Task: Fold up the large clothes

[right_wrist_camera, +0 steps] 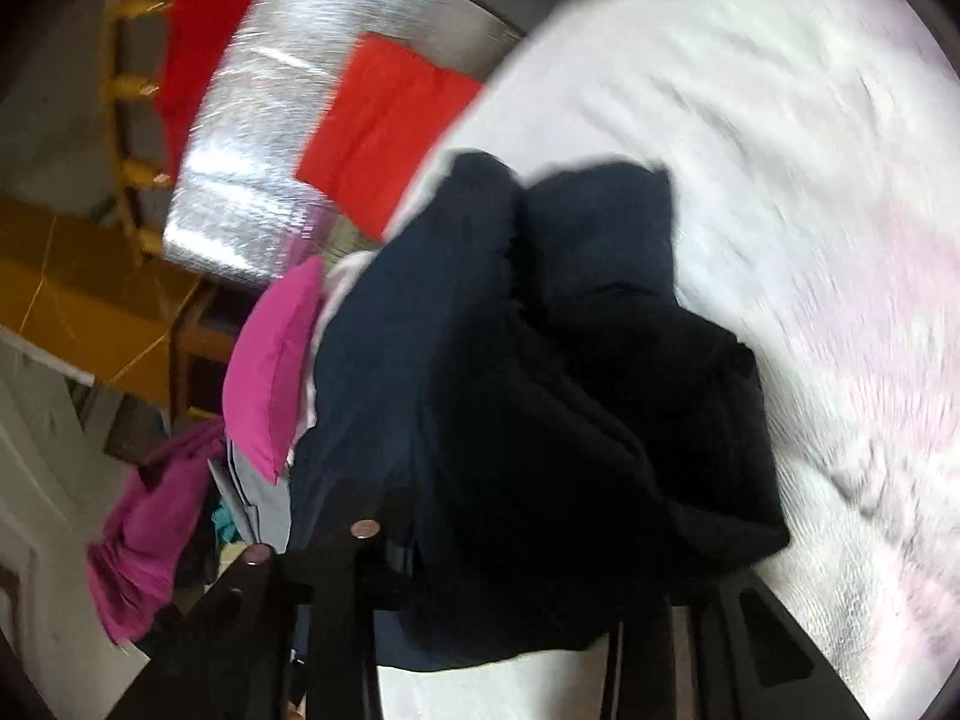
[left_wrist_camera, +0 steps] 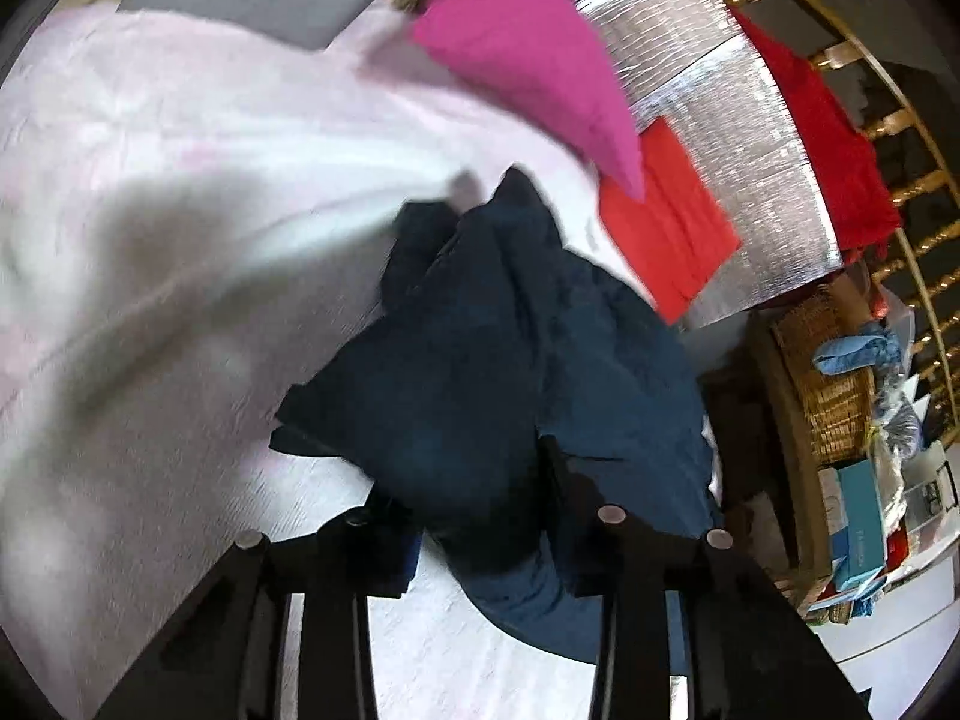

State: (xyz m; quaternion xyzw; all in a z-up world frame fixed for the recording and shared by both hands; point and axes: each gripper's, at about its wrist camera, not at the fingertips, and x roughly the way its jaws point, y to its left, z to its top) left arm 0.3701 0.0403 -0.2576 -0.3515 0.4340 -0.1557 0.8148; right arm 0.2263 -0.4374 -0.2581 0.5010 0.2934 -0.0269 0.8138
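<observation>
Both tongs (left_wrist_camera: 480, 516) (right_wrist_camera: 516, 564) clamped on navy garment (left_wrist_camera: 480, 360)

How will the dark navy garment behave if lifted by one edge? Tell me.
Likely floppy: the dark navy garment lies bunched in soft folds on the white bedcover. Probably sags and unfolds, trailing. Its matte cloth seems unlikely to slip.

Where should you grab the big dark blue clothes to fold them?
Probably at an outer edge or corner, not the bunched middle. The dark blue garment lies crumpled on the white bedspread; its flat corner at the near left sticks out, so come from that side.
</observation>
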